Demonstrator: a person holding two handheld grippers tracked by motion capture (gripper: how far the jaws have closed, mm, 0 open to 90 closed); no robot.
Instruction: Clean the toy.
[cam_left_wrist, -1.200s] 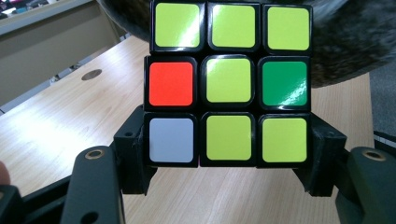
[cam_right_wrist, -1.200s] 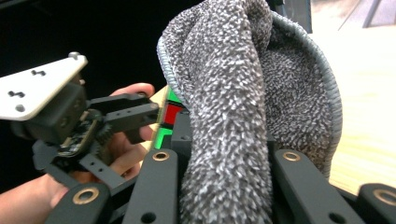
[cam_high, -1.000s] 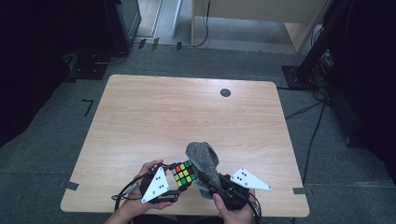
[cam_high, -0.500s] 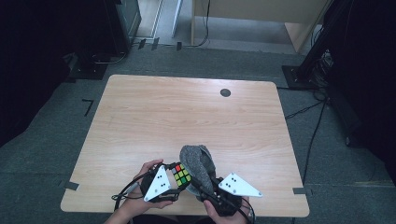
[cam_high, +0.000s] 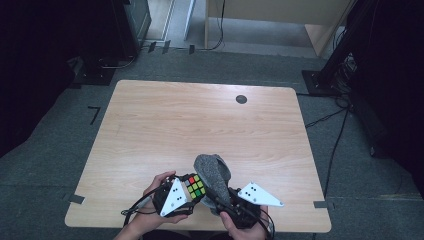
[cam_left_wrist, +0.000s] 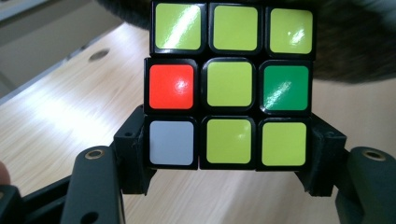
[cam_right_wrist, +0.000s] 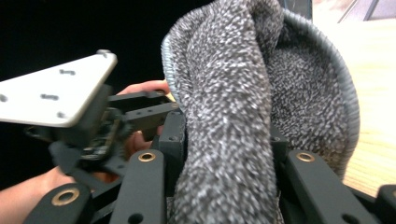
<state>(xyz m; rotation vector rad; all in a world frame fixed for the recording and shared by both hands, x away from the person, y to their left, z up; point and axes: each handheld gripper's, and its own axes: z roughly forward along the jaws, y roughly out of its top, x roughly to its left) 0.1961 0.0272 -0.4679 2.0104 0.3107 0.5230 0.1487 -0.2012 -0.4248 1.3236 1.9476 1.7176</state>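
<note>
A Rubik's cube is clamped between the jaws of my left gripper near the table's front edge. In the left gripper view the cube faces the camera with mostly yellow-green stickers, one red, one green and one white. My right gripper is shut on a grey fuzzy cloth, which stands up and drapes against the cube's right side. In the right gripper view the cloth is bunched between the jaws, with the left gripper just beyond it at the left.
The wooden table has a small dark round hole near its far edge. Black stands and cables lie on the floor around the table. Tape marks sit at its front corners.
The right gripper and its cloth have shifted slightly left, closer against the cube. The left gripper holds the cube in nearly the same place.
</note>
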